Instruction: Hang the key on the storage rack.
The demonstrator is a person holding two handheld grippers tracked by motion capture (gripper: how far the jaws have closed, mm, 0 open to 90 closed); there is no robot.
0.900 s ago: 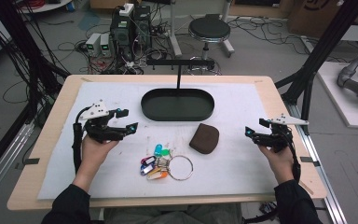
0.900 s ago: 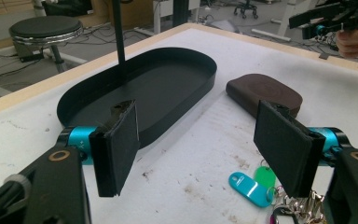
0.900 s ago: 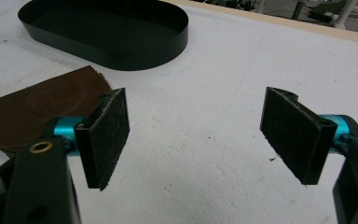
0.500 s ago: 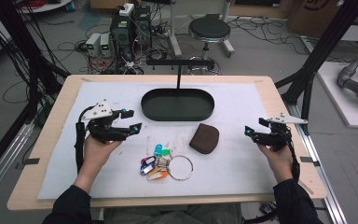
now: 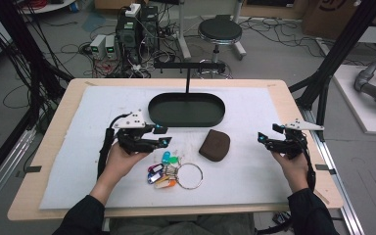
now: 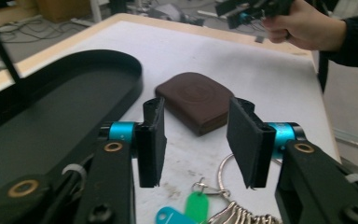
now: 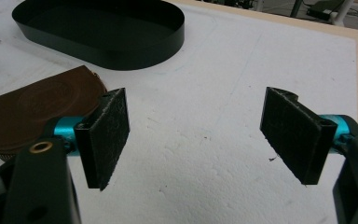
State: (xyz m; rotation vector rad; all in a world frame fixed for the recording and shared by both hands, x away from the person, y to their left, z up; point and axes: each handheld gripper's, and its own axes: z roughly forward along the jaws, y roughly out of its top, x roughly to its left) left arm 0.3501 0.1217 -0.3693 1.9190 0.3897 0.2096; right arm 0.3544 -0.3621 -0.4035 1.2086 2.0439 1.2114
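Table (image 5: 54,161) is covered by a white mat, bare wood showing as a margin along all four edges. Black oval tray (image 5: 186,108) sits at the far centre of the mat, apparently empty, with a thin black post rising just behind it. Brown pouch (image 5: 214,145) lies flat on the mat near the tray's right end, apart from it. Key ring with coloured tags (image 5: 174,170) lies just left of and nearer than the pouch, not touching it. Left gripper (image 5: 162,136) is held above the mat just beside the tray's near-left rim, jaws parted with nothing between them; in the left gripper view the pouch (image 6: 196,100) lies beyond the gap and the key ring (image 6: 223,196) just below it. Right gripper (image 5: 266,135) hovers near the mat's right edge, well apart from the pouch, jaws wide apart and empty; height above the mat is hard to judge. Open mat lies between the pouch and the right gripper, and along the near edge.
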